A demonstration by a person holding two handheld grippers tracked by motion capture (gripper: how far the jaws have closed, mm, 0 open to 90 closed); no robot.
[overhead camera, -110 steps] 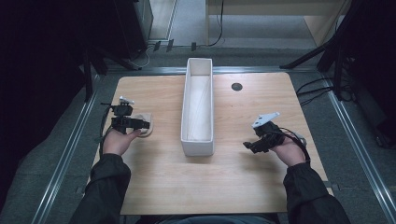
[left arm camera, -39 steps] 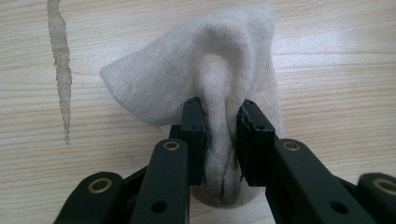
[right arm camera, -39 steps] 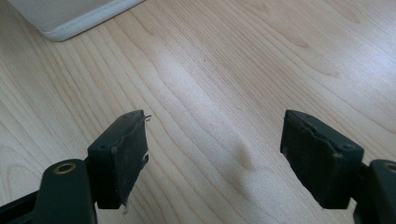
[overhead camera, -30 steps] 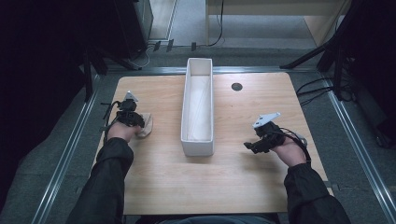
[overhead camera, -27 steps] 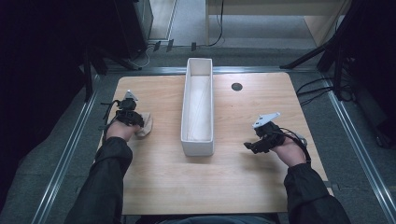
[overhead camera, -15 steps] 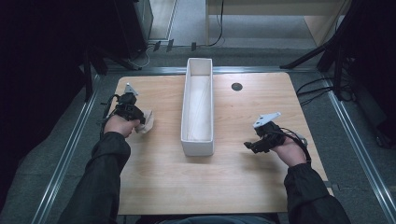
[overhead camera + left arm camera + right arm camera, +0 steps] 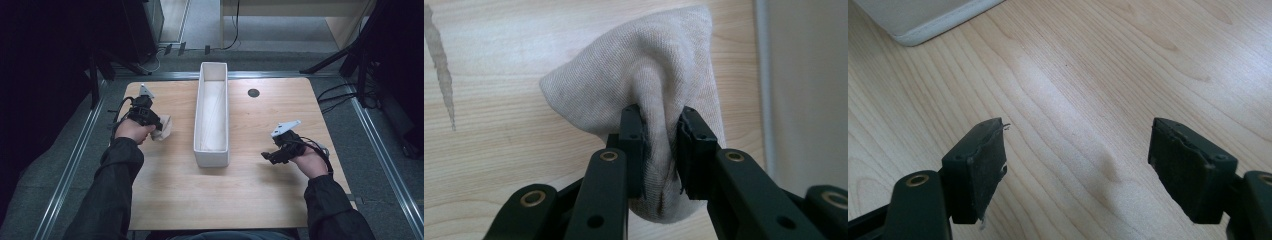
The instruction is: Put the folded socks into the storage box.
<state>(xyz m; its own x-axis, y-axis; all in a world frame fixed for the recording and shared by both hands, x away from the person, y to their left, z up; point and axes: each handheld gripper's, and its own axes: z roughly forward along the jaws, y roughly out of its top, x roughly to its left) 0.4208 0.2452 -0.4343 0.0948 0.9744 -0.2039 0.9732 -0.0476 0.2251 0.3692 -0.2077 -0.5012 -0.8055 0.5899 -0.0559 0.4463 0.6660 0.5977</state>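
While my left gripper (image 7: 659, 145) is pinching the beige knitted cloth (image 7: 644, 85), my right gripper (image 7: 1078, 165) is hovering wide open; no lettering is readable anywhere.

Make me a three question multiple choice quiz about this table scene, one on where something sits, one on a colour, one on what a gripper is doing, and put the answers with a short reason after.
1. Where is the beige cloth?
A. inside the bin
B. on the table, left of the bin
C. beside the right gripper

2. What colour is the long bin?
A. white
B. red
C. black

3. What state is the left gripper in?
A. open over bare wood
B. shut on the cloth
C. resting inside the bin

Answers:
1 B, the high view shows the cloth left of the bin.
2 A, its walls and floor are white.
3 B, the left gripper view shows a fold of cloth pinched between both jaws, while the right gripper stands open over bare wood.
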